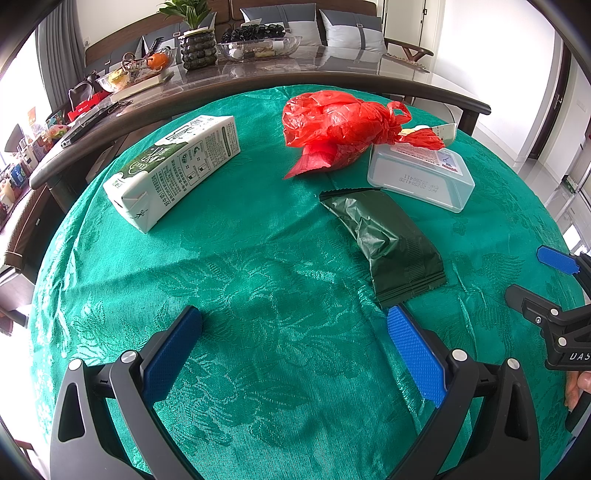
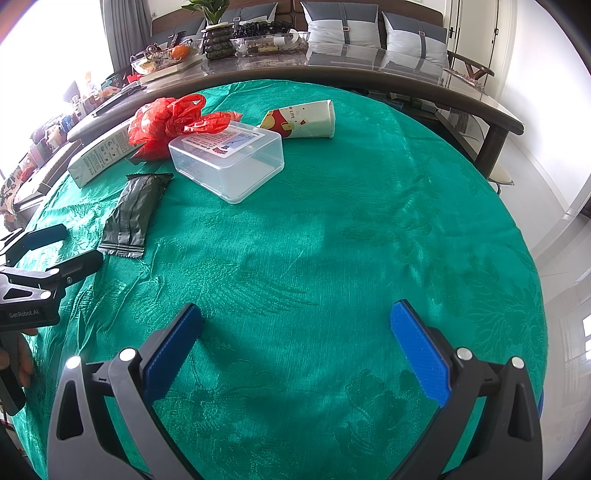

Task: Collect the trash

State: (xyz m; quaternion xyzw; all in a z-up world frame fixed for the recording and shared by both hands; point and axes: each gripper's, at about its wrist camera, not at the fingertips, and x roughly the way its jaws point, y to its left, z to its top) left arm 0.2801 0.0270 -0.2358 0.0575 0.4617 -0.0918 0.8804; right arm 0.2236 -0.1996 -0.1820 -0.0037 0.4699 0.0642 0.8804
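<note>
On the green tablecloth [image 1: 277, 295] lie a white and green milk carton [image 1: 173, 166] on its side, a knotted red plastic bag [image 1: 340, 129], a clear plastic box [image 1: 421, 177] and a dark green wrapper [image 1: 384, 240]. The right wrist view adds a tipped paper cup [image 2: 306, 120] behind the clear plastic box [image 2: 229, 162], with the dark green wrapper [image 2: 136, 214], the red plastic bag [image 2: 170, 122] and the milk carton [image 2: 103, 151] to the left. My left gripper [image 1: 295, 314] is open and holds nothing, just short of the wrapper's near end. My right gripper [image 2: 295, 310] is open over bare cloth.
A long dark table [image 1: 332, 70] behind carries glass bowls [image 1: 258, 46], a potted plant [image 1: 195, 40] and fruit. A cushioned bench [image 2: 369, 26] stands beyond it. White floor [image 2: 554, 258] lies to the right of the cloth. A hand [image 2: 22, 362] grips the other tool's handle.
</note>
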